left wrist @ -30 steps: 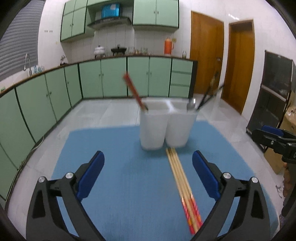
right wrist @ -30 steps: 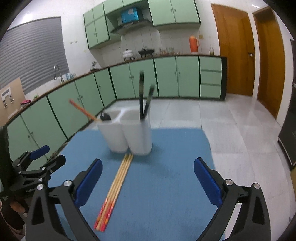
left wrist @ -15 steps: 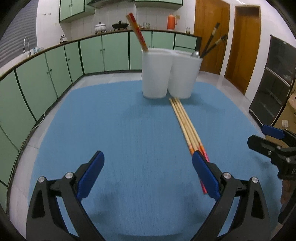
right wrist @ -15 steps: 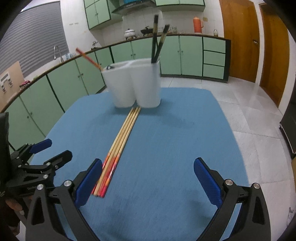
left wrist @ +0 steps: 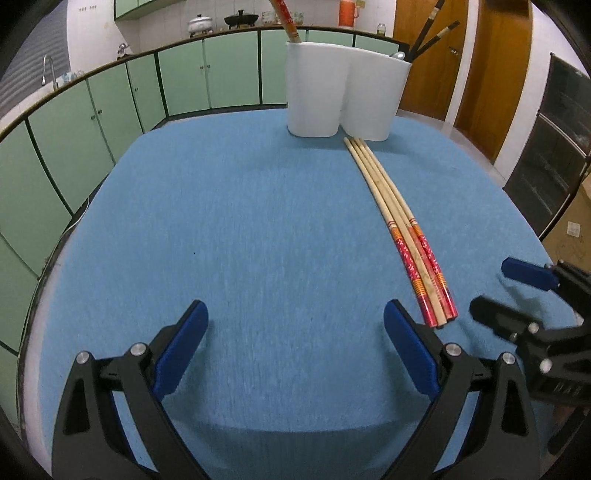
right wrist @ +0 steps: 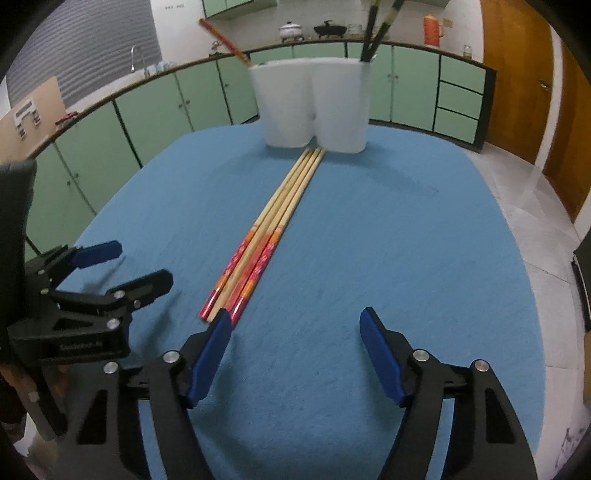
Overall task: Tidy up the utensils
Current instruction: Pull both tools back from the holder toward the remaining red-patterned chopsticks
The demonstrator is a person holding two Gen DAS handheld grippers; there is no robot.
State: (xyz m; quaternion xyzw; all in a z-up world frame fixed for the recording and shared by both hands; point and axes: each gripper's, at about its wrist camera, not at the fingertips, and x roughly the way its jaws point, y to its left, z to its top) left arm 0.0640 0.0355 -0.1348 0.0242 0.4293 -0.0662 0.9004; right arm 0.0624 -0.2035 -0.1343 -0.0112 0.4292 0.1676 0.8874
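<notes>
Three wooden chopsticks [left wrist: 391,214] with red patterned ends lie side by side on the blue cloth, running from the white two-cup holder [left wrist: 343,99] toward me. A red-ended chopstick [left wrist: 284,14] stands in the holder's left cup and dark chopsticks [left wrist: 432,26] in the right. My left gripper [left wrist: 295,314] is open low over bare cloth, left of the red ends. My right gripper [right wrist: 295,317] is closing with nothing between its jaws. The chopsticks [right wrist: 269,229] end just ahead of its left finger. Each gripper also shows in the other's view: right gripper [left wrist: 498,286], left gripper [right wrist: 140,263].
The blue cloth [left wrist: 221,221] covers a rounded table whose near edge lies just below the grippers. Green kitchen cabinets [left wrist: 110,110] run behind it on the left, and wooden doors [left wrist: 480,74] stand at the right.
Both grippers have sunk toward the cloth and tipped downward, so the holder sits higher in view. The right jaws have narrowed. The chopsticks' red ends are now close to both grippers.
</notes>
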